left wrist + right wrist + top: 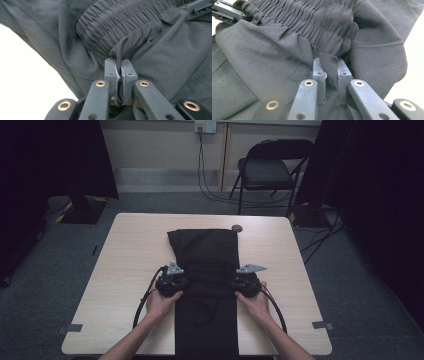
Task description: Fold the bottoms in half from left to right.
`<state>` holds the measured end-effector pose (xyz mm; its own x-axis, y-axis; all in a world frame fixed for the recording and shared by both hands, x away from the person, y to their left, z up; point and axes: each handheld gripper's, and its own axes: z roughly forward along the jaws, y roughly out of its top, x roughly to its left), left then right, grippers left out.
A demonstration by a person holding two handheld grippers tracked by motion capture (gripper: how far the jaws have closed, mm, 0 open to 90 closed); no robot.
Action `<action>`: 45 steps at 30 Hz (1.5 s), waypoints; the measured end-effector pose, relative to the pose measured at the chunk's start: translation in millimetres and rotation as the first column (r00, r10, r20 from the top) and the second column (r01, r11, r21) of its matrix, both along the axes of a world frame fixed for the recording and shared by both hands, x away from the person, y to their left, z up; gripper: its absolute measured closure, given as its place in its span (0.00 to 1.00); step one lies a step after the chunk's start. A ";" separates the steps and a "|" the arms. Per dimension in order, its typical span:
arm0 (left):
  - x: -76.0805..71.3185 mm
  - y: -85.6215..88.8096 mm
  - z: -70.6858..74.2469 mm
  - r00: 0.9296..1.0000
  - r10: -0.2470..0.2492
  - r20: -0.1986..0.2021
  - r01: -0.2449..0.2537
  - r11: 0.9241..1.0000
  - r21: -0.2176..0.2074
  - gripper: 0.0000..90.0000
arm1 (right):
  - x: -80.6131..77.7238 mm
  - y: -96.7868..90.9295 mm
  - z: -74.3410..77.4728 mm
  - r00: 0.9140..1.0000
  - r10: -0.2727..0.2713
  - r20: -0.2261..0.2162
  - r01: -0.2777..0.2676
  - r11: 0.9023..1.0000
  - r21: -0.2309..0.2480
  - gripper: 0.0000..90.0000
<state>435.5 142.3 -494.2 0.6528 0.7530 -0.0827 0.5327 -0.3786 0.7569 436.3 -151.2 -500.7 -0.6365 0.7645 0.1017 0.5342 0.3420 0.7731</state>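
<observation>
A pair of black trousers (205, 265) lies lengthwise down the middle of the light wooden table (125, 250), one end hanging over the near edge. My left gripper (176, 281) is at the garment's left edge, my right gripper (241, 281) at its right edge. In the left gripper view the left gripper (120, 62) is shut on a pinch of black cloth just under the gathered elastic waistband (117, 22). The right gripper (329, 61) likewise holds a fold of cloth below the waistband (312, 20). The other gripper's jaw tip shows at the top corner of each gripper view.
A small dark round object (237, 227) sits on the table at the far right corner of the trousers. A black folding chair (270, 170) stands beyond the table. Cables run across the floor at the right, and tape marks sit at the table's near corners.
</observation>
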 end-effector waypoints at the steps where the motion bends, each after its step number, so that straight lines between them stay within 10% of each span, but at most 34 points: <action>1: 2.9 0.6 -0.7 1.000 0.011 -0.003 -0.011 1.000 -0.016 0.95 | 3.9 1.1 -0.4 1.000 -0.007 0.004 0.007 1.000 0.003 0.91; 6: 10.2 4.6 0.8 0.999 -0.027 -0.024 0.026 0.999 -0.025 0.93 | 11.6 -0.2 -0.7 1.000 -0.006 -0.011 0.006 1.000 0.028 0.88; 9: 9.0 7.4 2.6 0.999 -0.028 -0.020 0.027 0.999 -0.038 0.89 | 10.7 -1.3 4.9 1.000 0.009 -0.027 -0.009 1.000 0.017 0.68; 17: 17.7 10.5 2.2 1.000 0.017 -0.016 -0.019 0.991 -0.134 0.53 | 28.7 -3.4 23.8 1.000 -0.006 -0.015 0.007 0.998 0.065 0.44; 20: 18.8 7.1 -5.9 1.000 -0.016 -0.023 0.013 0.994 -0.106 0.47 | 37.9 1.7 20.1 0.997 -0.010 -0.072 0.014 0.998 0.055 0.44; 25: 19.0 7.9 -4.7 0.999 -0.023 -0.022 0.021 0.995 -0.093 0.50 | 33.3 4.5 6.7 0.997 -0.016 -0.080 0.020 0.999 0.046 0.49; 29: 18.5 5.0 -4.6 0.999 -0.017 -0.032 0.014 0.995 -0.104 0.55 | 29.4 6.3 9.2 0.998 0.011 -0.063 -0.009 0.999 0.037 0.73; 34: 19.2 6.5 -1.5 1.000 0.019 -0.025 -0.022 0.990 -0.140 0.81 | 31.1 4.4 18.7 0.998 0.014 -0.060 -0.008 0.996 0.090 0.82; 45: 34.0 12.5 52.2 0.994 0.091 0.059 -0.074 0.966 -0.246 0.90 | 39.9 8.6 77.6 0.998 0.007 0.062 -0.017 0.987 0.158 0.84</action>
